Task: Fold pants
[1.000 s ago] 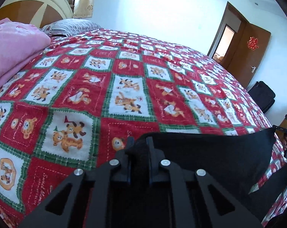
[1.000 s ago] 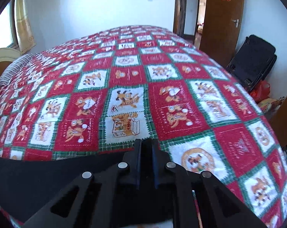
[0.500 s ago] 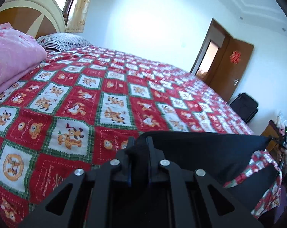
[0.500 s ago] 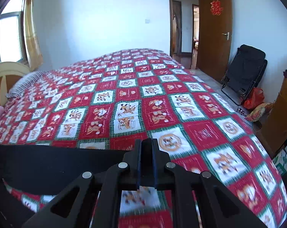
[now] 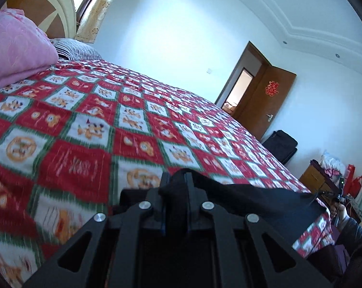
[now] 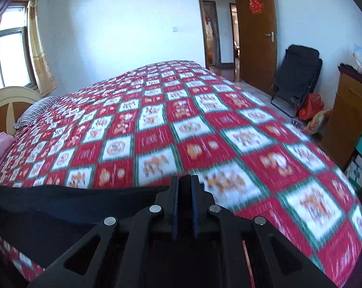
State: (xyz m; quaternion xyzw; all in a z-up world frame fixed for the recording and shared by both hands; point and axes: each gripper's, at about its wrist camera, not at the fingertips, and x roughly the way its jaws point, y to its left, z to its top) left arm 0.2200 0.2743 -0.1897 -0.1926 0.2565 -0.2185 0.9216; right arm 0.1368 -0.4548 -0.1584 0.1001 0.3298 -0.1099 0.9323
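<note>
The black pants (image 5: 257, 199) hang stretched between my two grippers, above the near edge of the bed. My left gripper (image 5: 175, 180) is shut on one end of the pants' top edge. My right gripper (image 6: 184, 182) is shut on the other end; the black cloth (image 6: 68, 204) runs off to the left in the right wrist view. The lower part of the pants is hidden below both cameras. The right gripper and the hand holding it show at the far right of the left wrist view (image 5: 337, 199).
The bed has a red, green and white cartoon quilt (image 6: 185, 124). A pink blanket (image 5: 15, 50) and a striped pillow (image 5: 73, 50) lie by the headboard (image 6: 10, 103). A black folding chair (image 6: 298, 76), a wooden cabinet (image 6: 349, 117) and an open door (image 6: 255, 31) are to the right.
Both grippers have risen and pulled back toward the bed's near edge with the pants. The cameras tilted up, showing more wall and ceiling. Both stayed shut on the cloth.
</note>
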